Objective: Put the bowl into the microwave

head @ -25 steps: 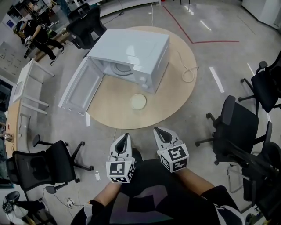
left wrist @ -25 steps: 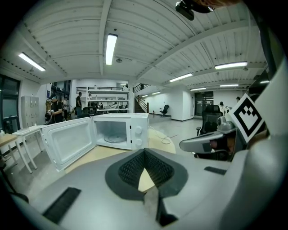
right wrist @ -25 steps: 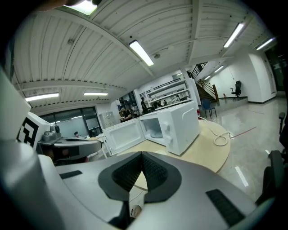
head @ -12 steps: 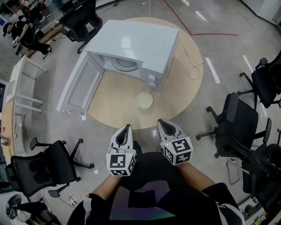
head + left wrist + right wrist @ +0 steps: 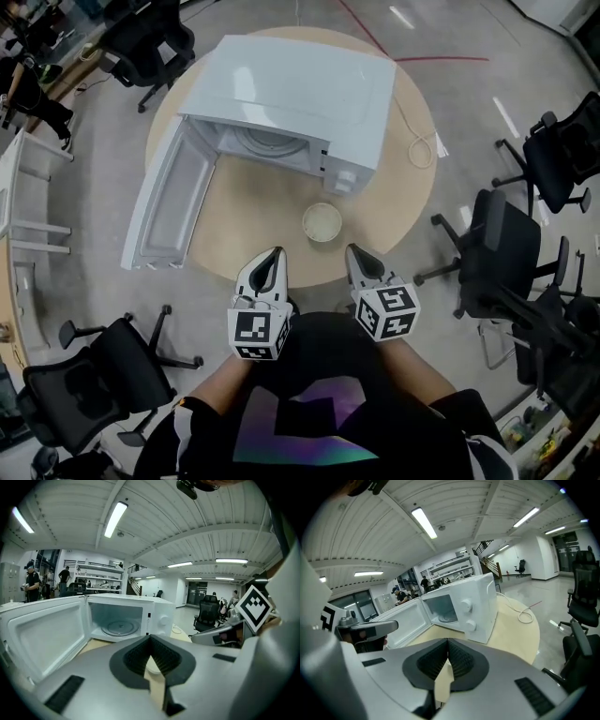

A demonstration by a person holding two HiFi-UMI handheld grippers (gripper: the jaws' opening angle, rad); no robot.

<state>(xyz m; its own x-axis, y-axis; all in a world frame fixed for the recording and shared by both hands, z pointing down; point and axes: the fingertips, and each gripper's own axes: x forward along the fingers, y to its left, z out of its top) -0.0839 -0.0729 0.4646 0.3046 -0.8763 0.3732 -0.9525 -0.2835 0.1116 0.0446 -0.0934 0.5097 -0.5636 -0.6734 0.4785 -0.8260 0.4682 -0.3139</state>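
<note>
- Jaws of the left gripper [image 5: 273, 255] and right gripper [image 5: 357, 253] are pressed together, holding nothing.
- Bowl [image 5: 322, 222] sits on the table [image 5: 246, 208], just before the microwave [image 5: 300, 94], below its knobs.
- Microwave door [image 5: 167, 204] stands open.

Pale round bowl [image 5: 322, 222] upright, just before open white microwave [image 5: 300, 89]

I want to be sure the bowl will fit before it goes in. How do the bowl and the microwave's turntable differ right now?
Place: the bowl stands out on the round table, in front of the microwave; the turntable lies inside the open cavity.
Size: the bowl looks smaller across than the turntable.
Look: the bowl is opaque cream, while the turntable looks like clear glass.
Both are round and lie level.
</note>
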